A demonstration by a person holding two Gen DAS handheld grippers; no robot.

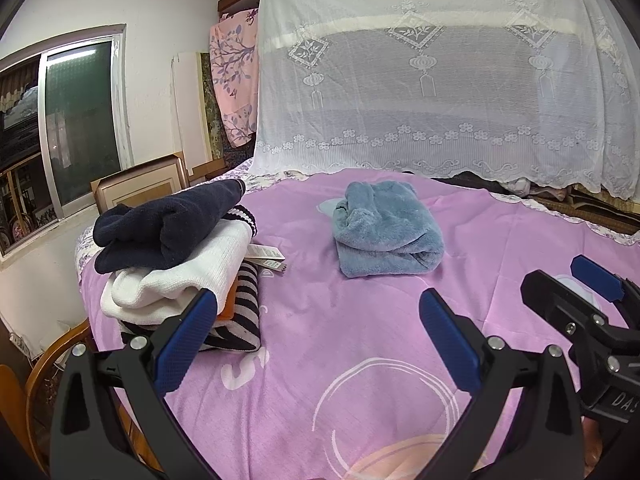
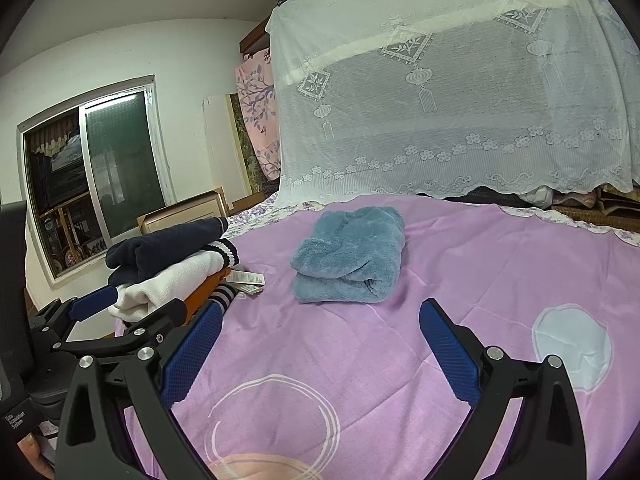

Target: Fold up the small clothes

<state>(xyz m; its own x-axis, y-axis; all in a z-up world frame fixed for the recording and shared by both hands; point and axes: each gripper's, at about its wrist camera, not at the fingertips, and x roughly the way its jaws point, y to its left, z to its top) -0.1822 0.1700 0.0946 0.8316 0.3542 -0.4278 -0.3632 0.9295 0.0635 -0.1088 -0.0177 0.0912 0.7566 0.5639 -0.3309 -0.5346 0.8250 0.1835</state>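
The left gripper [image 1: 316,336] and the right gripper [image 2: 320,344] both gape wide at the lower frame edge, holding nothing, above the purple bedspread [image 1: 360,320]. "DAS" shows on the right gripper's body at the left view's lower right. The folded blue fleece garment [image 1: 386,232] lies at centre frame. At left, paper tags [image 1: 266,256], print unreadable, poke from a stack of folded clothes [image 1: 176,264].
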